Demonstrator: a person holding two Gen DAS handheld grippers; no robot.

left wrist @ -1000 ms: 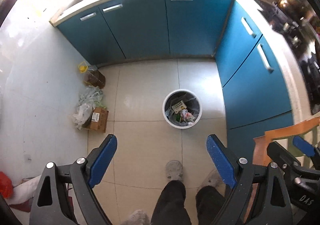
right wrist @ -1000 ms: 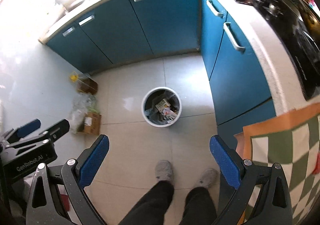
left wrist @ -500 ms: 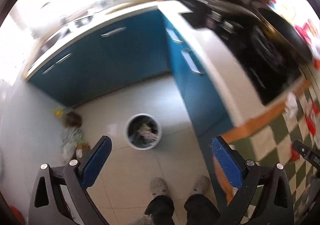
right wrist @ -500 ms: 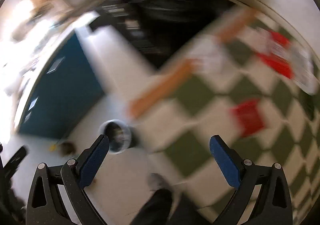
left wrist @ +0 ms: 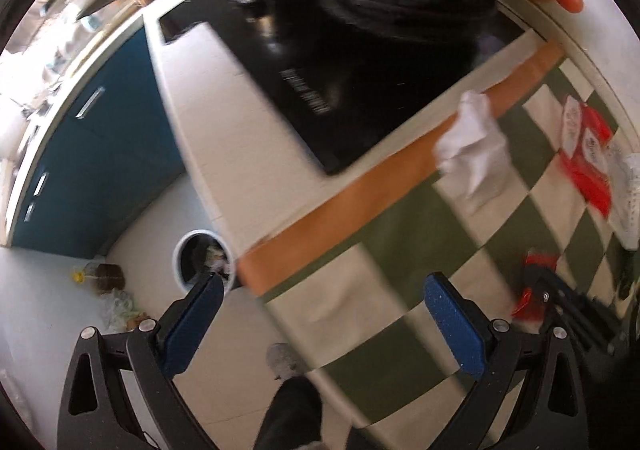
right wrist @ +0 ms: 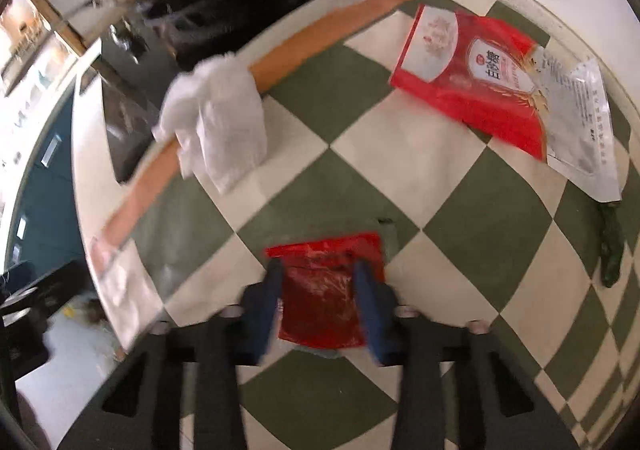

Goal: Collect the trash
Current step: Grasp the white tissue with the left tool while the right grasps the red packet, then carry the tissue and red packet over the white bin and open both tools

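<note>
In the right wrist view my right gripper (right wrist: 318,282) is low over a checkered tablecloth (right wrist: 400,154), its jaws half closed around a small red wrapper (right wrist: 324,290) lying flat between them. A crumpled white tissue (right wrist: 216,118) lies at the cloth's left edge, and a large red-and-white food pouch (right wrist: 480,86) lies at the far right. My left gripper (left wrist: 320,310) is open and empty, held above the table edge. The white trash bin (left wrist: 200,258) stands on the floor below, with litter inside. The tissue (left wrist: 472,146) and the pouch (left wrist: 584,146) also show in the left wrist view.
A black cooktop (left wrist: 320,82) with a dark pan (left wrist: 400,6) sits on the white counter beside the table. Blue cabinets (left wrist: 100,138) line the wall. A dark green object (right wrist: 610,246) lies at the cloth's right. Bags and a box (left wrist: 116,302) sit on the floor.
Both grippers swung from the floor and bin up to the table. My right gripper dropped onto the cloth and its jaws narrowed around the small red wrapper.
</note>
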